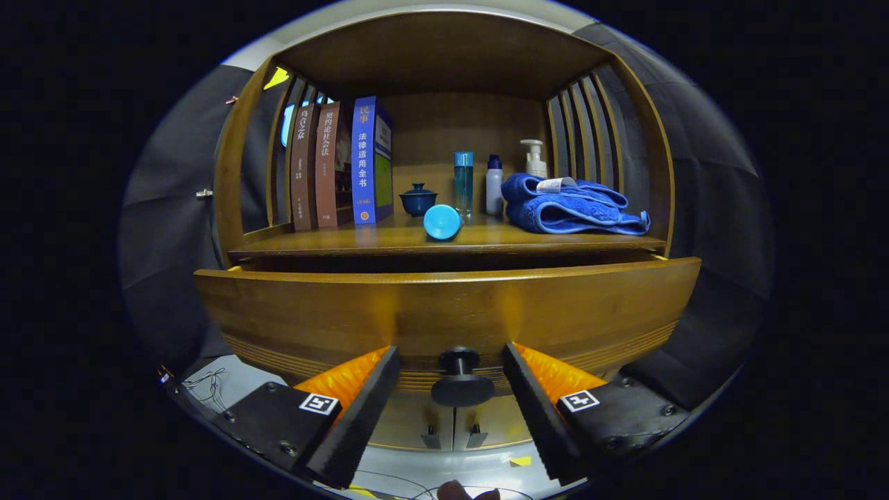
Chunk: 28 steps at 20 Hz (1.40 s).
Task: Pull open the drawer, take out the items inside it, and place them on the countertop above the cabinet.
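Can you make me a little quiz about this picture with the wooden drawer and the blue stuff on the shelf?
1. True or false: the gripper is squeezing the drawer knob.
2. What lies beside the small blue lidded cup, nearer the drawer? A) a fork B) a light blue cup on its side C) a shoe
3. Fill in: the folded blue towel sits in front of the pump ____.

Key:
1. False. The fingers stand open, one each side of the knob, not touching it. The drawer looks pulled out a little.
2. B
3. bottle
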### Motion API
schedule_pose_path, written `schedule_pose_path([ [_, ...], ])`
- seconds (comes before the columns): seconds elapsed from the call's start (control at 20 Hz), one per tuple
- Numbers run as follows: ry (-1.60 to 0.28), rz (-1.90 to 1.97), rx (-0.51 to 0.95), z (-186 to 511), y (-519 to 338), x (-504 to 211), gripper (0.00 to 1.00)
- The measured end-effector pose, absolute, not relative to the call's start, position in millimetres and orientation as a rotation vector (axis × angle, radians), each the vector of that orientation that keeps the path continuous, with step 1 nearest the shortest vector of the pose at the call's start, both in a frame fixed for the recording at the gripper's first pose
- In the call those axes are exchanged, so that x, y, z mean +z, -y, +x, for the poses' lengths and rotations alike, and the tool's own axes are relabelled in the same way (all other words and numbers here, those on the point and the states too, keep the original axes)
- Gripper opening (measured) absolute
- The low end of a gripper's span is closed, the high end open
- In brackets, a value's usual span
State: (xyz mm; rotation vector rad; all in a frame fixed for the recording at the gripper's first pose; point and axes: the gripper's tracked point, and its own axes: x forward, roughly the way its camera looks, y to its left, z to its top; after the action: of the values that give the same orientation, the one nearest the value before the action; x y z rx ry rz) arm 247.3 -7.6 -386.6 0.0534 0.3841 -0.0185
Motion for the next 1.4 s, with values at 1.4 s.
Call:
schedule_pose_path([
  [1.4,-0.191,0.008,0.028,205.9,-3.0,-210.0,0.99],
])
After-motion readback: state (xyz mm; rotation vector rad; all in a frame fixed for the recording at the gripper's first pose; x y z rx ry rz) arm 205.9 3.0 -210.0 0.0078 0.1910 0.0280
